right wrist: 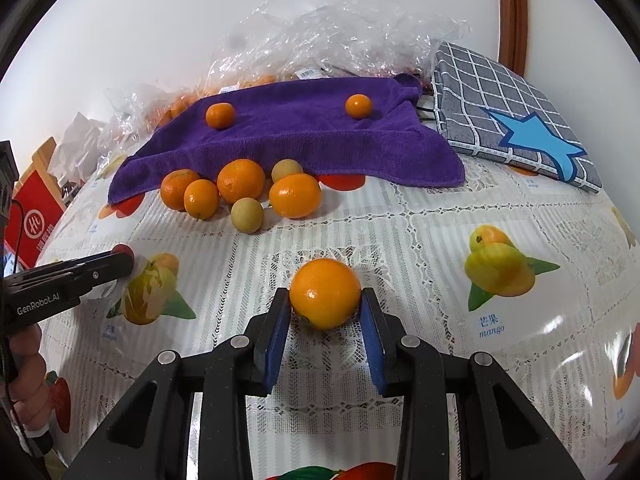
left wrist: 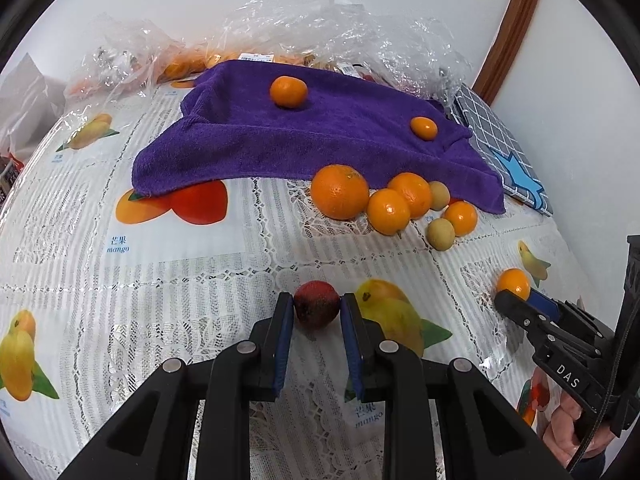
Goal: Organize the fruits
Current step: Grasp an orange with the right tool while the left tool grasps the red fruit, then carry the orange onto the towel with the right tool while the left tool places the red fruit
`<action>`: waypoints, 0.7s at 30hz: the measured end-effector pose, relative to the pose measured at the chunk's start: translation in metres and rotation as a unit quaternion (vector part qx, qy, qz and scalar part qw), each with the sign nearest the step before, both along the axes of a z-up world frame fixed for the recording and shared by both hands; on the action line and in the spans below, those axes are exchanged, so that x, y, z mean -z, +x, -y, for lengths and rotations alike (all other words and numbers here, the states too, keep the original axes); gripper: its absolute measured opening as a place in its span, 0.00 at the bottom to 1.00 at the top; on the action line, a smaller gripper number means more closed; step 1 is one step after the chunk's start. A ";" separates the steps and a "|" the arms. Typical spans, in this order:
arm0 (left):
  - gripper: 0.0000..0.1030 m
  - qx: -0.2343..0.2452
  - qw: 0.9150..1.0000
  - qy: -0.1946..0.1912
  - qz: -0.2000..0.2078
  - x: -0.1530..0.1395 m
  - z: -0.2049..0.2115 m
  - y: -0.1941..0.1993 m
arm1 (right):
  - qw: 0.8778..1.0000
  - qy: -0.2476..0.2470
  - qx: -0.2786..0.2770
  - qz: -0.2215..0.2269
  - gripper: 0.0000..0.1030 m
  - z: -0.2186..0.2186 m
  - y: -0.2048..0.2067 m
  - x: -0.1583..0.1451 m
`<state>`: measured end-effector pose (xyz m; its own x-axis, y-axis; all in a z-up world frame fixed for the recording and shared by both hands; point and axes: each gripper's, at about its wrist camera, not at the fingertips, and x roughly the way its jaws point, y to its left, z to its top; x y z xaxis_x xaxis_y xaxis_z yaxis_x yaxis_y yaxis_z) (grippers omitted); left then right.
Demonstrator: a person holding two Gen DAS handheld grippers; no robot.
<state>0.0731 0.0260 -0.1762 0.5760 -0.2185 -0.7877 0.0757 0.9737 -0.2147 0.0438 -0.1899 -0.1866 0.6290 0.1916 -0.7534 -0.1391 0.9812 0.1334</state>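
Both grippers are loaded. Left gripper (left wrist: pixel 317 307) is pinching a small dark red fruit (left wrist: pixel 317 305) across its middle, blue pads on both sides, just over the table (left wrist: pixel 168 280) near its front edge. Right gripper (right wrist: pixel 325 302) is clamped on an orange (right wrist: pixel 325 293) the same way, pads at the widest part, fruit low over the lace tablecloth, toward the front of the table. Cannot tell from either view whether the fruits are lifted clear or touching the cloth. The loose pile (left wrist: pixel 384 200) of oranges and two pale yellowish fruits sits mid-table, touching one another, against the front hem of the purple towel (left wrist: pixel 280 136). Two small oranges rest on the towel, well apart: one (left wrist: pixel 288 92) toward the back, one (left wrist: pixel 424 128) near its right end. Clear plastic bags (left wrist: pixel 320 20) with more fruit lie along the back edge; a checked cloth (right wrist: pixel 500 108) lies at the back right. Handling judgement: the orange looks firm, light, with a smooth, slightly slippery peel, so an equator grip is right and anything off-centre would likely squirt it out. The red fruit looks rough-skinned and softer; it probably bruises, so keep the squeeze light. All of them are round and will likely roll on the slick cloth, so set them down on the towel or against a neighbour.
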 end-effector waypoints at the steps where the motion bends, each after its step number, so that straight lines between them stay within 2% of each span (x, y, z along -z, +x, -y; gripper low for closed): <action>1: 0.23 0.002 1.000 -0.003 0.000 0.000 0.000 0.000 | 1.000 -0.001 0.000 0.000 0.34 0.000 0.000 0.000; 15: 0.22 -0.007 1.000 -0.022 0.014 0.002 -0.004 0.005 | 1.000 -0.006 0.001 0.002 0.34 -0.003 0.000 0.001; 21: 0.22 -0.018 0.999 -0.025 0.016 -0.007 -0.014 0.008 | 1.000 -0.008 0.003 -0.002 0.34 -0.003 0.001 -0.001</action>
